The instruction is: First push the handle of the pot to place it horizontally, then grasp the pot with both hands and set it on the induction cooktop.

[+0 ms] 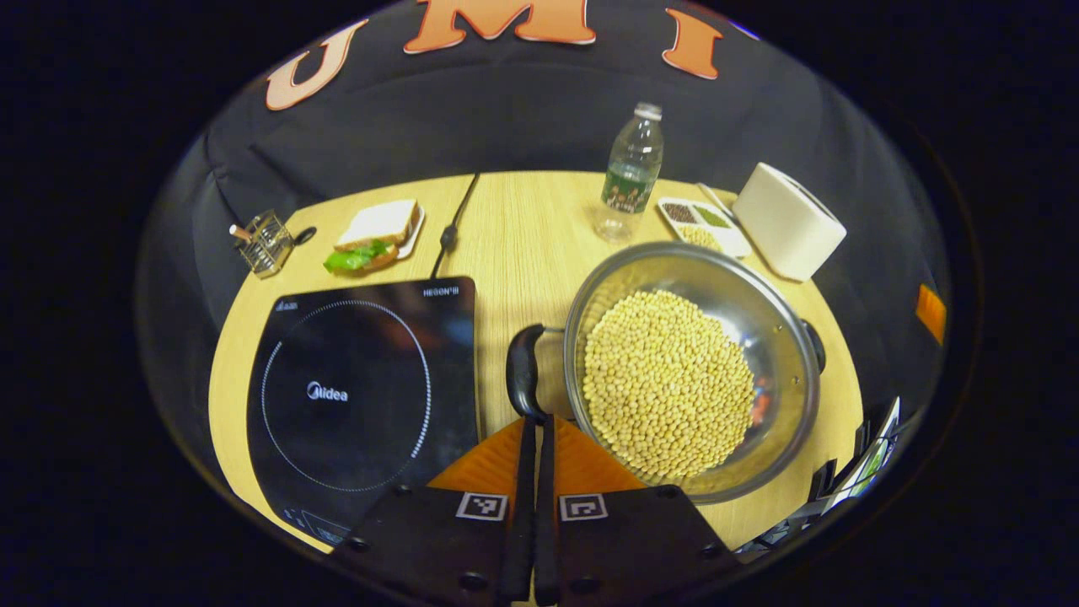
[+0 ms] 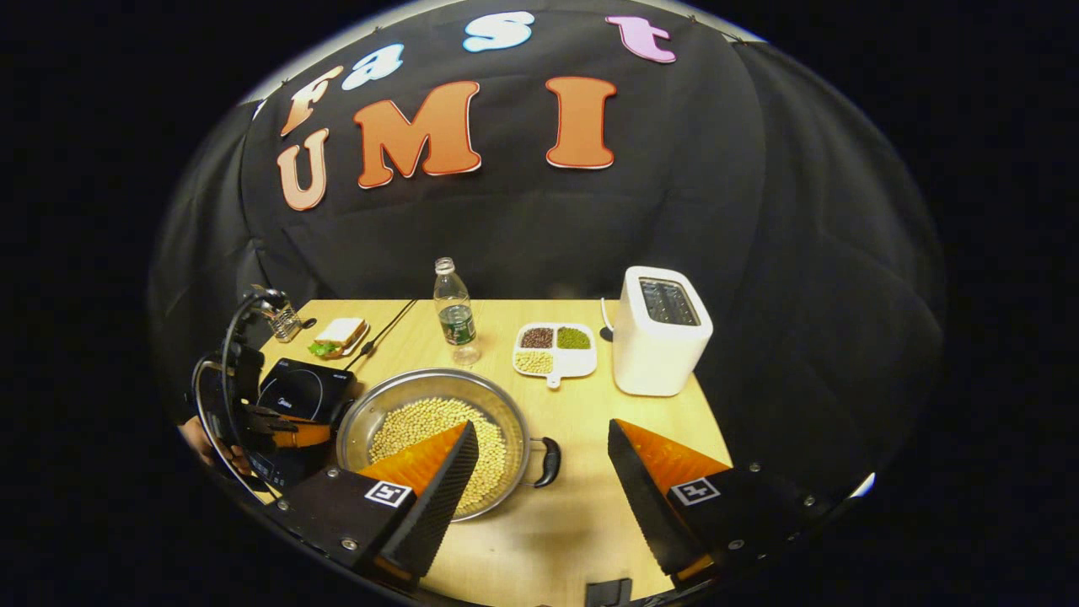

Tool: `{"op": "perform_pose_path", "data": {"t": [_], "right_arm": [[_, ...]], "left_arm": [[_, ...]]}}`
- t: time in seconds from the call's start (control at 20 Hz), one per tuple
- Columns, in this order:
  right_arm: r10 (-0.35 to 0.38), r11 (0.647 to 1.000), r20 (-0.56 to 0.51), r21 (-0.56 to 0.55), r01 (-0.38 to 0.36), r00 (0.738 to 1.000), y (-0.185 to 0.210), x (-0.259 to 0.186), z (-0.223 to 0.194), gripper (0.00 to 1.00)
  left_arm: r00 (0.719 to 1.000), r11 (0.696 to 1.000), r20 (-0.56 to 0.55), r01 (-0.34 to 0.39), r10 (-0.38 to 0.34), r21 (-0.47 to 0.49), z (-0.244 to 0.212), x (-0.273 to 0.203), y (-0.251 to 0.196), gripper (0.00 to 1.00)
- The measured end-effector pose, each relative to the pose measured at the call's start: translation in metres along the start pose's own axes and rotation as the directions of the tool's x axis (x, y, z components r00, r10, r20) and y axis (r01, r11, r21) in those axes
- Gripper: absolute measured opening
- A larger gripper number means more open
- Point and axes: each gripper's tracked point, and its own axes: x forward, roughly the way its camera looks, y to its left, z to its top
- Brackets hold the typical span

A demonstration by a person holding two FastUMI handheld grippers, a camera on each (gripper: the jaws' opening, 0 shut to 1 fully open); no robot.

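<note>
A steel pot [image 1: 716, 278] full of pale beans [image 1: 666, 379] sits on the wooden table, right of the black induction cooktop [image 1: 362, 396]. The pot has a black handle on each side. My left gripper [image 1: 534, 419] is shut with nothing between its fingers, and its tips touch the lower end of the pot's near handle [image 1: 523, 367]. In the right gripper view, my right gripper [image 2: 540, 426] hovers open above the pot's other handle [image 2: 548, 462], its left finger [image 2: 438, 472] over the pot [image 2: 371, 417]. Beyond the pot there, a hand holds the left gripper [image 2: 282, 432] by the cooktop [image 2: 303, 389].
At the back of the table [image 1: 523, 228] stand a water bottle [image 1: 632, 173], a divided dish of beans [image 2: 555, 347] and a white toaster [image 2: 662, 329]. A sandwich on a plate [image 1: 375, 232], a wire holder [image 1: 265, 243] and the cooktop's cable [image 1: 451, 223] lie back left.
</note>
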Motion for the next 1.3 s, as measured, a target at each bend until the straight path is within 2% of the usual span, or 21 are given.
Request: {"op": "perform_pose_path", "data": {"t": [0.1,0.2,0.35,0.4,0.5,0.6,0.9,1.05,1.1,1.3], "right_arm": [[0.013,1.0,-0.026,0.016,-0.013,1.0,0.006,0.012,-0.005,0.96],[0.007,1.0,-0.053,0.012,-0.007,0.999,0.006,0.022,-0.008,0.96],[-0.003,1.0,-0.092,-0.006,0.003,0.996,0.007,0.036,-0.017,0.96],[-0.004,1.0,-0.105,-0.01,0.003,0.994,0.008,0.041,-0.02,0.96],[-0.012,1.0,-0.141,-0.017,0.01,0.99,0.007,0.048,-0.03,0.96],[-0.021,1.0,-0.174,-0.014,0.019,0.984,0.006,0.06,-0.039,0.96],[-0.061,0.998,-0.272,-0.014,0.06,0.96,-0.005,0.095,-0.064,0.96],[-0.098,0.995,-0.328,-0.042,0.089,0.939,-0.011,0.11,-0.082,0.96],[-0.101,0.995,-0.35,-0.041,0.093,0.931,-0.011,0.113,-0.087,0.96],[-0.114,0.994,-0.396,-0.042,0.106,0.911,-0.012,0.124,-0.105,0.94]], "left_arm": [[0.998,0.999,0.061,0.03,-0.029,-0.023,0.021,-0.007,-0.003,0.13],[0.994,0.997,0.091,0.061,-0.056,-0.05,0.033,-0.009,-0.007,0.31],[0.995,0.997,0.078,0.064,-0.06,-0.051,0.032,0.002,-0.003,0.68],[0.995,0.995,0.073,0.075,-0.07,-0.06,0.032,0.006,-0.007,0.73],[0.996,0.995,0.052,0.076,-0.073,-0.068,0.029,0.021,-0.007,0.96],[0.998,0.996,0.027,0.061,-0.06,-0.07,0.025,0.035,-0.001,0.99],[0.994,0.988,-0.033,0.101,-0.106,-0.115,0.013,0.067,-0.01,0.99],[0.993,0.988,-0.043,0.109,-0.114,-0.112,0.01,0.074,-0.014,0.96],[0.993,0.99,-0.05,0.099,-0.105,-0.103,0.009,0.075,-0.014,0.99],[0.988,0.986,-0.048,0.139,-0.144,-0.093,0.011,0.079,-0.029,0.89]]}}
